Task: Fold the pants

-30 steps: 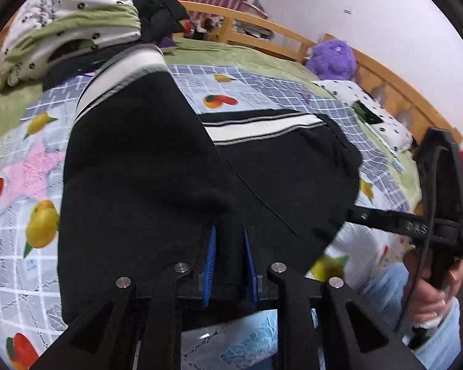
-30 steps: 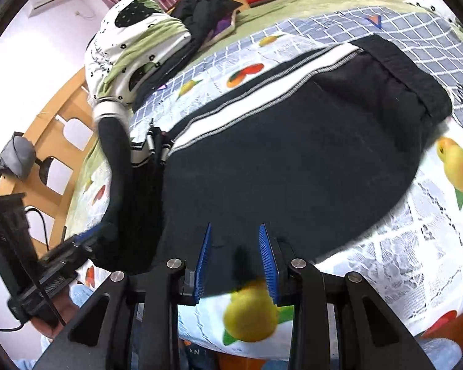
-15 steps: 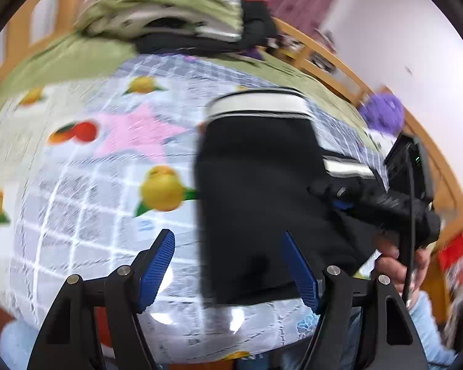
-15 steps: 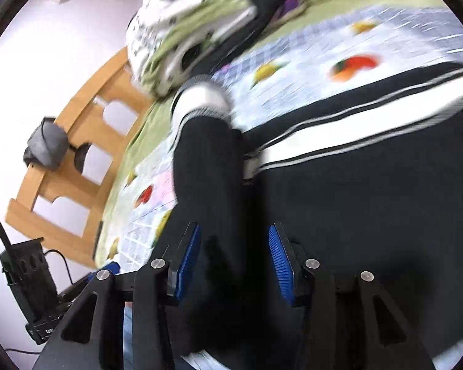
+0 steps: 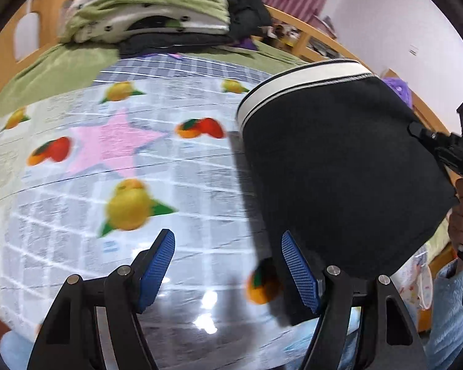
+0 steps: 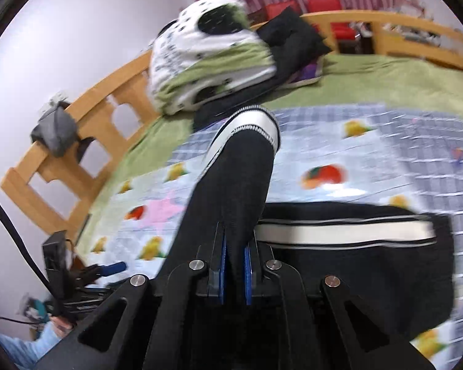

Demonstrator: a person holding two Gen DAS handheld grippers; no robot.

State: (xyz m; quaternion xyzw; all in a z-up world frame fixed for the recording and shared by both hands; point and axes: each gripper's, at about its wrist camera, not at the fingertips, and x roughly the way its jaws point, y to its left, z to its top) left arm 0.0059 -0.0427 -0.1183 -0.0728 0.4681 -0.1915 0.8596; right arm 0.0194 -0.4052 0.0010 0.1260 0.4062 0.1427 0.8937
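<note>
The black pants with white stripes (image 5: 339, 166) lie on a fruit-print sheet (image 5: 114, 166) on the bed. My left gripper (image 5: 228, 265) is open and empty, just left of the pants' near edge. My right gripper (image 6: 234, 273) is shut on a lifted fold of the black pants (image 6: 231, 185), whose white-striped end stands up ahead of the jaws. The rest of the pants (image 6: 370, 259) lies flat to the right. The right gripper also shows at the right edge of the left wrist view (image 5: 447, 148).
A pile of green and white bedding (image 5: 145, 9) and dark clothes (image 6: 290, 40) sits at the head of the bed. A wooden bed rail (image 6: 86, 129) runs along the far side. A purple plush toy (image 5: 398, 86) peeks out behind the pants.
My left gripper let go of the pants, opened wide and moved off to their left. My right gripper moved onto the raised fold and shut on it.
</note>
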